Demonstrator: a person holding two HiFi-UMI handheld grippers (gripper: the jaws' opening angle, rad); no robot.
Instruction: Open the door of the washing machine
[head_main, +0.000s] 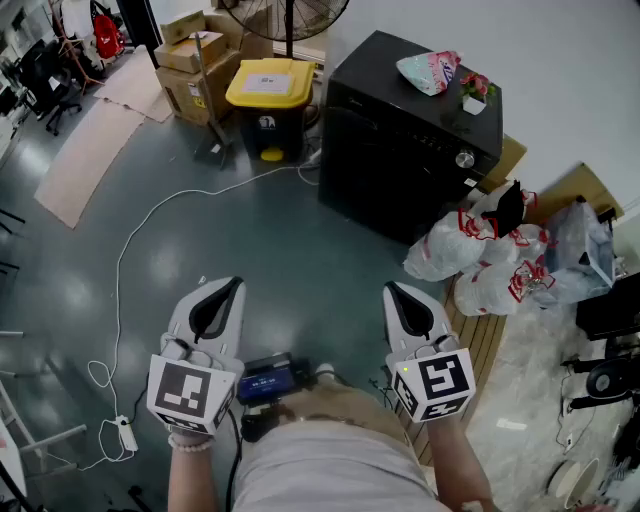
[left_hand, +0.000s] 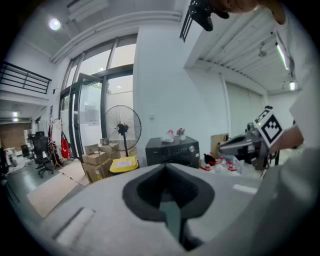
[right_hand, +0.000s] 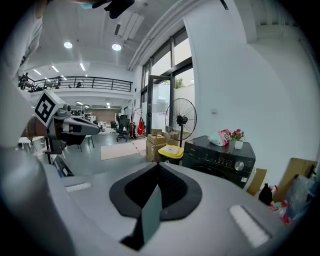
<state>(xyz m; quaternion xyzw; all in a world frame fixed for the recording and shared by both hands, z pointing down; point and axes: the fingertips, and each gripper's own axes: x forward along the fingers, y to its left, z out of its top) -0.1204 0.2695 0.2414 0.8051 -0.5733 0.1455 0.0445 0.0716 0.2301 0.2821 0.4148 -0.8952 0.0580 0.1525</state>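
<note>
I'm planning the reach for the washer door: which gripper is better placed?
Right, probably. The washing machine stands ahead to the right, nearer the right gripper than the left gripper. Both are shut, empty and well short of it.

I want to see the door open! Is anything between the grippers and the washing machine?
Nothing visible does. Only bare floor lies between the left gripper, the right gripper and the washing machine. The yellow bin and white bags sit beside it.

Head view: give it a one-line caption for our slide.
Left tool and right tool, both shut and empty, hover over the floor short of the washing machine.
</note>
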